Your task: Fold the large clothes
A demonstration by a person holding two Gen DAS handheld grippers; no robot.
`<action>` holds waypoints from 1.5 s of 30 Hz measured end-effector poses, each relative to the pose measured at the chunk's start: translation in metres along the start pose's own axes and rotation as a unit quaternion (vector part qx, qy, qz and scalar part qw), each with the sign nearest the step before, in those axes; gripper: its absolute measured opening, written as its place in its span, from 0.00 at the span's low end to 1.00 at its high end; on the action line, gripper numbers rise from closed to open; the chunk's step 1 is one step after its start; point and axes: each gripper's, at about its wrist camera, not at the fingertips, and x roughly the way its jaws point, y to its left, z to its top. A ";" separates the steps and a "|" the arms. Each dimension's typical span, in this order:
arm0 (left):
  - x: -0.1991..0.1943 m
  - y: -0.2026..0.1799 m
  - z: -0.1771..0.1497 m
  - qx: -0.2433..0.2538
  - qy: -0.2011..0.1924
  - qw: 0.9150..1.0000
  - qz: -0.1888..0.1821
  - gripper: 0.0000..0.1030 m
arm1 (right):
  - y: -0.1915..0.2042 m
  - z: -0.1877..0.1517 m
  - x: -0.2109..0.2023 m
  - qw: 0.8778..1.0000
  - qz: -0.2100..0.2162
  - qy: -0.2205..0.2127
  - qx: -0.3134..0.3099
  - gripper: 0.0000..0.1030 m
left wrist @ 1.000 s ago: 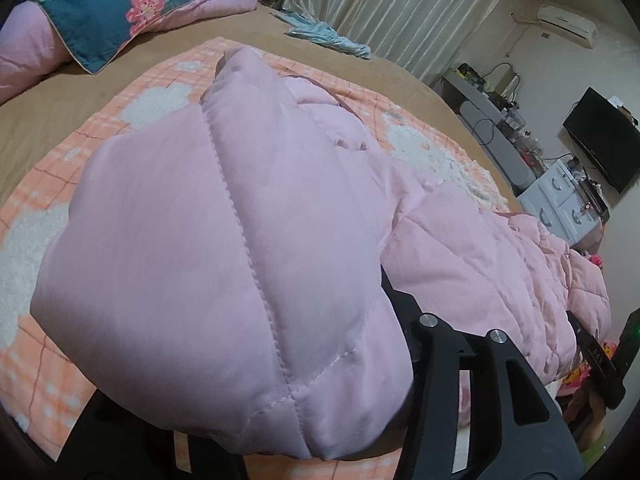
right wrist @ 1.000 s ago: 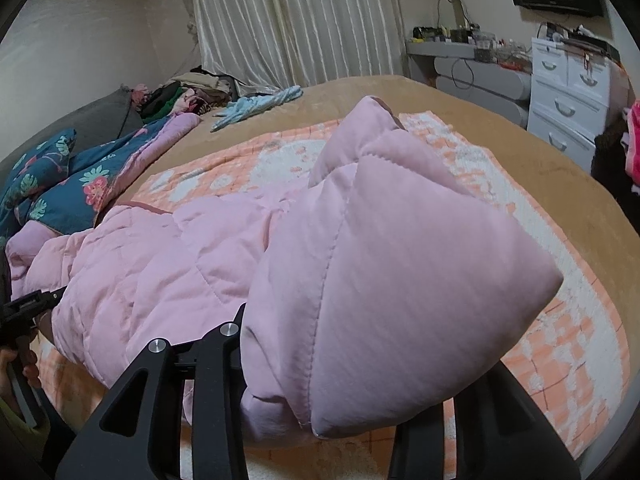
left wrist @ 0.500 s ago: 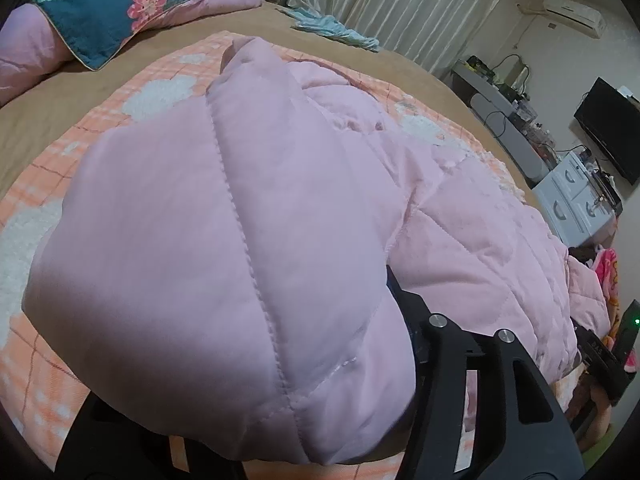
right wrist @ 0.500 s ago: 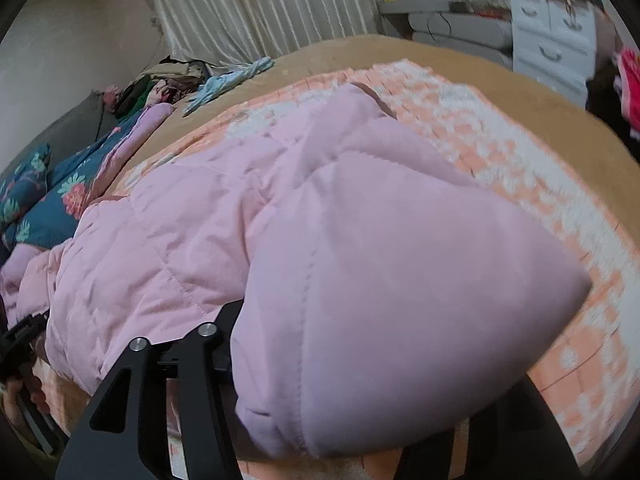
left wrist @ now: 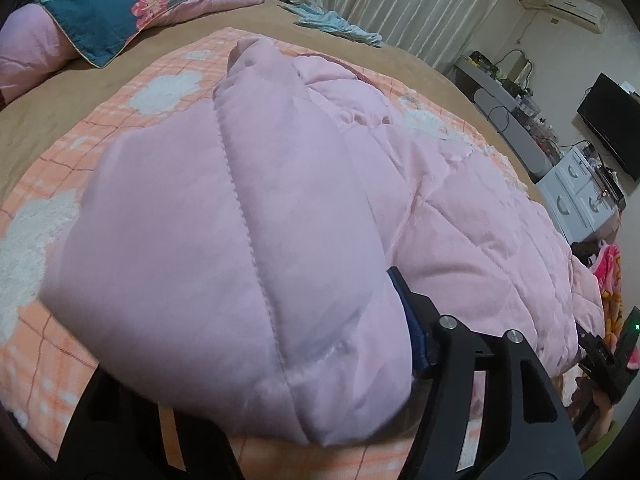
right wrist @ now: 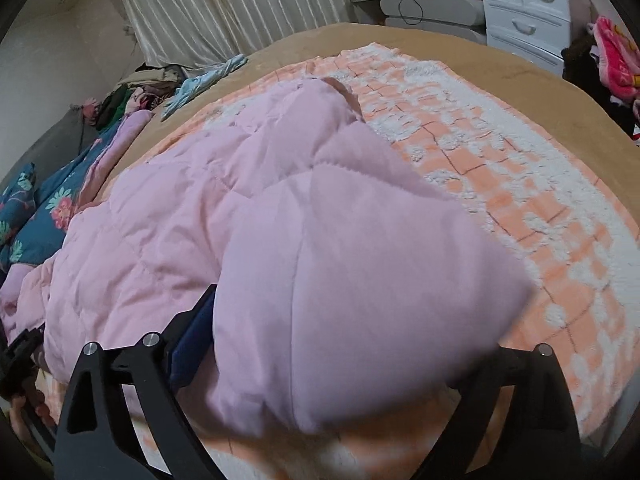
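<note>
A large pink quilted coat [left wrist: 248, 208] lies across an orange-and-white checked blanket [left wrist: 52, 208] on the bed. My left gripper [left wrist: 256, 396] is shut on one bunched corner of the coat, which bulges over the fingers and hides the fingertips. My right gripper [right wrist: 340, 384] is shut on the other corner of the pink coat [right wrist: 352, 280], held just above the blanket [right wrist: 520, 184]. The coat's body stretches between the two grippers. The right gripper also shows at the left wrist view's right edge [left wrist: 600, 360].
A brown bed cover [left wrist: 48, 104] lies under the blanket. A blue floral duvet [left wrist: 104, 4] and a clothes pile [right wrist: 144, 88] sit at the head. A light blue garment [left wrist: 336, 26] lies by the curtains. White drawers [right wrist: 524, 12] and a desk stand beyond the bed.
Both grippers have carried the held coat corners forward over the blanket and tilted down. The coat's body has spread flatter between them.
</note>
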 end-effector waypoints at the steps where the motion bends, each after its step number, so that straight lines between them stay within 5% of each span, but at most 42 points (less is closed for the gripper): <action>1: -0.002 0.001 -0.001 -0.001 0.001 1.000 -0.001 0.57 | 0.000 -0.001 -0.005 1.000 -0.004 -0.001 -0.003 0.92; 12: -0.065 -0.002 -0.009 0.015 -0.016 1.000 0.013 0.70 | 0.010 -0.005 -0.092 0.995 -0.016 -0.077 -0.053 0.95; 15: -0.091 -0.013 -0.011 0.039 -0.050 0.998 0.021 0.91 | 0.020 -0.004 -0.116 0.993 -0.005 -0.098 -0.069 0.96; 27: -0.154 -0.065 -0.019 0.089 -0.130 0.988 0.001 0.91 | 0.085 -0.019 -0.200 0.969 0.009 -0.182 -0.166 0.96; 36: -0.153 -0.087 -0.048 0.109 -0.129 0.985 -0.021 0.91 | 0.106 -0.045 -0.223 0.959 0.020 -0.212 -0.189 0.96; 45: -0.139 -0.097 -0.079 0.136 -0.100 0.985 -0.029 0.91 | 0.122 -0.079 -0.210 0.960 0.034 -0.181 -0.210 0.96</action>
